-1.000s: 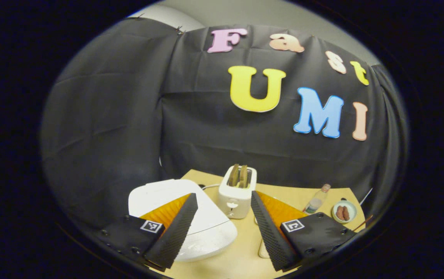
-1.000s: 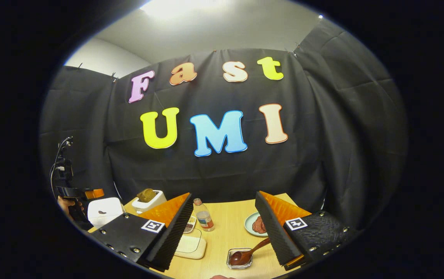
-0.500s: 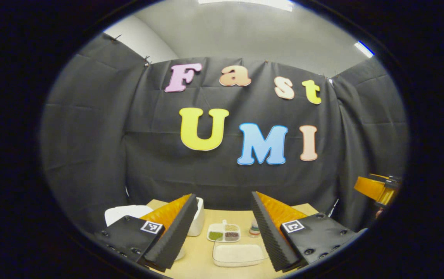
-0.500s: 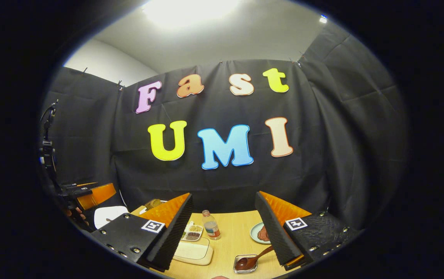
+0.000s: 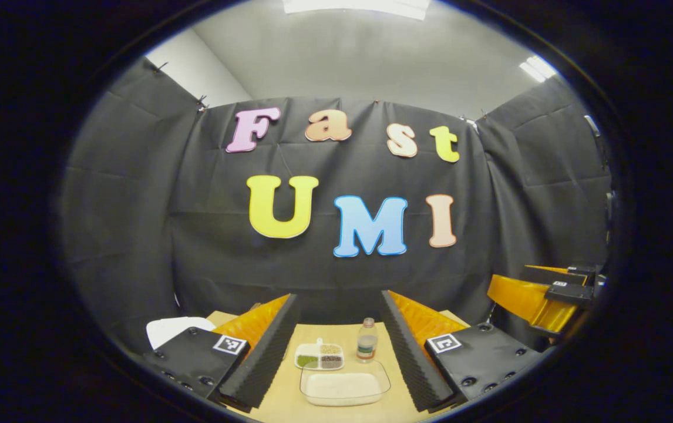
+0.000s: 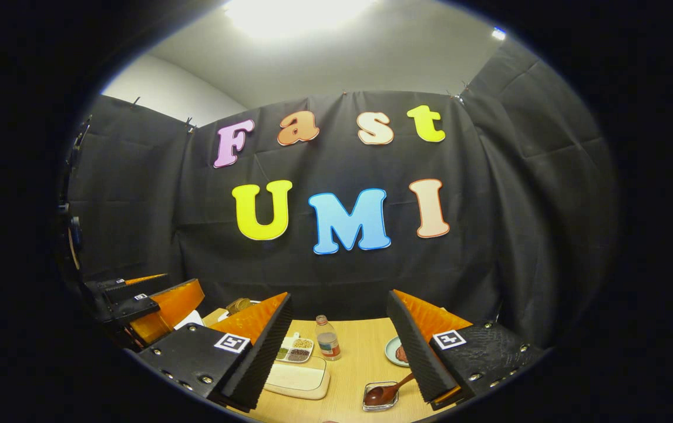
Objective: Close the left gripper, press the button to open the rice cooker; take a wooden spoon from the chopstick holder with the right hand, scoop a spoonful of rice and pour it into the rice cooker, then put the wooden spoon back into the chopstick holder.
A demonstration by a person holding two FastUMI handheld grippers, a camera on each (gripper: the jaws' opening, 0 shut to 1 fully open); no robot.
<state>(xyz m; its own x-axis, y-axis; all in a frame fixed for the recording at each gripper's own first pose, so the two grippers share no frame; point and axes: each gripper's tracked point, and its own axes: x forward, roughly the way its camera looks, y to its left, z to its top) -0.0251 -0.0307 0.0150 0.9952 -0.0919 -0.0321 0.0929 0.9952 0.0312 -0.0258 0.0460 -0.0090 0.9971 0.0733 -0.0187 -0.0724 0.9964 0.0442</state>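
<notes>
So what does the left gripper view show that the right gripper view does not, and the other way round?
The left gripper view offers the right claw from outside, open, at its right edge. The right gripper view offers the left claw from outside, also open, plus the wooden spoon lying in a glass dish, a plate of food and bread in the toaster. Both share the bottle, the divided grain dish, the clear rice tray and the wooden table.
</notes>
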